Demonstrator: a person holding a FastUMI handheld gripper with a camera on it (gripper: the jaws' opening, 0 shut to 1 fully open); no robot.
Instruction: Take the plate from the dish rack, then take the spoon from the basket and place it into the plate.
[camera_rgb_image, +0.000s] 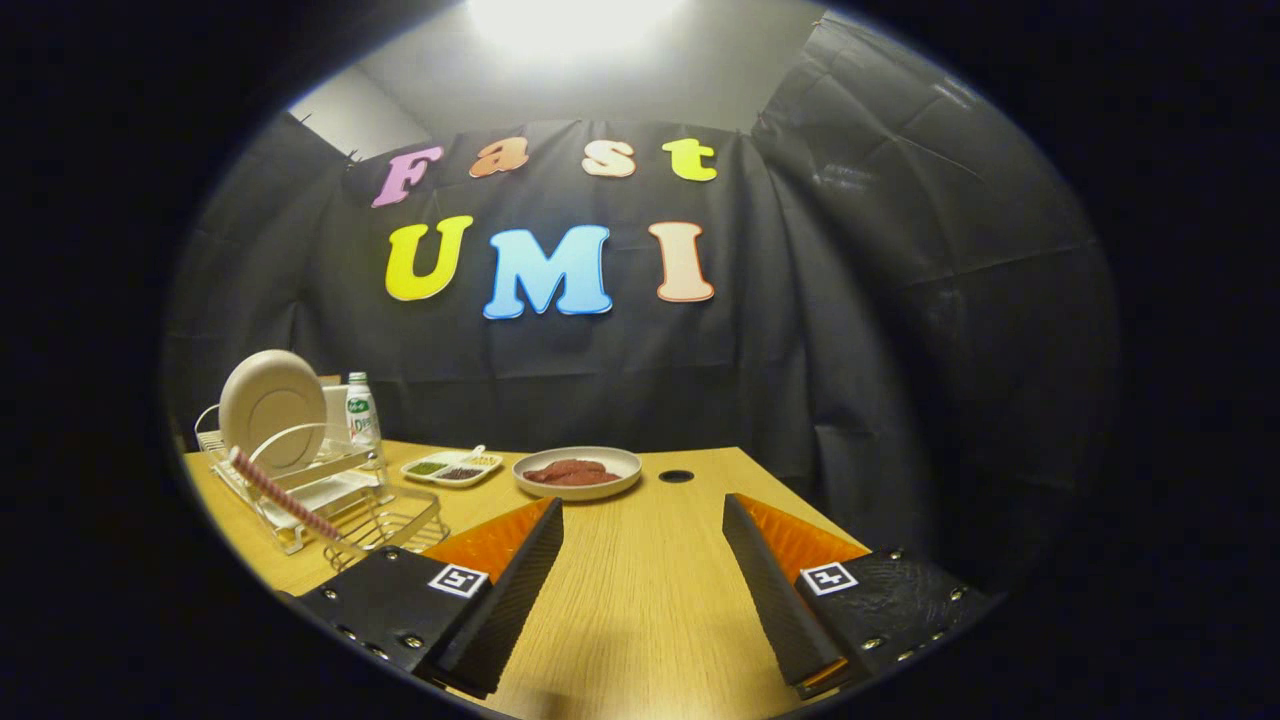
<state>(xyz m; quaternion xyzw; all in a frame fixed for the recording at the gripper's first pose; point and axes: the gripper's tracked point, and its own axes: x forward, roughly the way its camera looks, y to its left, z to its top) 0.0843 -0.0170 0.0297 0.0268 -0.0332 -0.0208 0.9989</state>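
The tool (640, 590) hovers low over a wooden surface (640, 620), aimed level across it, its two fingers spread wide with nothing between them. Well beyond the left finger stands a white dish rack (300, 490) holding a round plate (272, 408) upright on its edge. In the wire basket (390, 525) at the rack's near end, a spoon with a striped handle (285, 493) leans, its long axis slanting up and away toward the plate. Straight ahead, a shallow dish (577, 472) holds something dark red.

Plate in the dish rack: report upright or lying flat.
Upright: the plate stands on edge in the dish rack, beyond the open tool.
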